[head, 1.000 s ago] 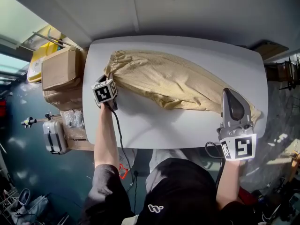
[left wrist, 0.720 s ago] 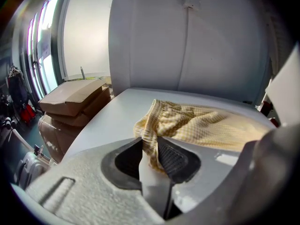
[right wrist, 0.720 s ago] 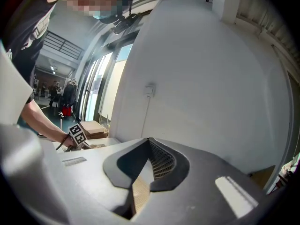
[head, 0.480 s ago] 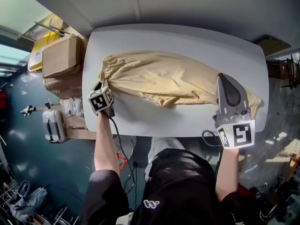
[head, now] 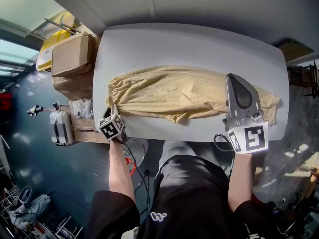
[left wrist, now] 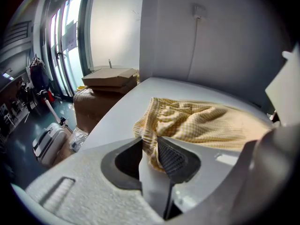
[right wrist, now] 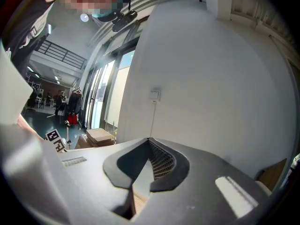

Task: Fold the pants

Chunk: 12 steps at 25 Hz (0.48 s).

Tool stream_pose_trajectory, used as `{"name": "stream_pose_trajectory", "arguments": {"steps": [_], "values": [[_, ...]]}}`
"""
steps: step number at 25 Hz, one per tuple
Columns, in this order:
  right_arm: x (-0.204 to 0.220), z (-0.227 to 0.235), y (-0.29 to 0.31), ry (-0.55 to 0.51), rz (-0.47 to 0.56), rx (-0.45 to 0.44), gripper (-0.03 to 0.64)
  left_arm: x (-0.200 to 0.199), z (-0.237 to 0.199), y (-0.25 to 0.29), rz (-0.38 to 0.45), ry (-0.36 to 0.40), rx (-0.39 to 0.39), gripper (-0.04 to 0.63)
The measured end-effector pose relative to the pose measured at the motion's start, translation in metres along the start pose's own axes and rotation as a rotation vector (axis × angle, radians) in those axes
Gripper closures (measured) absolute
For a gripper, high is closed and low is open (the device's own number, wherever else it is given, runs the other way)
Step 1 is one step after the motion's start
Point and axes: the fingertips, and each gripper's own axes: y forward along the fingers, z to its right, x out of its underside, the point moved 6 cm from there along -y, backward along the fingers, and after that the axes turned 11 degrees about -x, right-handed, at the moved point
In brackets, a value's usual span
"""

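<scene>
Head view: pants (head: 174, 91) across table (head: 189, 41); cardboard box (head: 72, 54), suitcase (head: 61, 128) beside.

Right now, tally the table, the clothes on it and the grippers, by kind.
Table: 1
Pants: 1
Grippers: 2 (left gripper, right gripper)
Total: 4

My head camera looks steeply down over the whole table (head: 189, 39). The left gripper camera sits low, close above it, facing the wall (left wrist: 211, 46); these 2 views share the pants (head: 169, 91) and cardboard box (head: 72, 59). Right gripper camera looks nearly level.
</scene>
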Motion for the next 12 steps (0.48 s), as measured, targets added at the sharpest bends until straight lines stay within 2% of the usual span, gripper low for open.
{"name": "stream_pose_trajectory", "arguments": {"steps": [4,8,12], "values": [[0.0,-0.002,-0.001,0.005,0.007,-0.001,0.614,0.008,-0.005,-0.003,0.006,-0.021,0.009,0.489],[-0.001,-0.003,-0.004,0.003,0.007,0.008,0.614,-0.008,-0.011,-0.013,0.012,-0.026,0.02,0.46],[-0.001,-0.001,-0.008,0.004,0.01,0.028,0.614,-0.049,-0.013,-0.044,0.14,-0.047,0.006,0.456]]}}
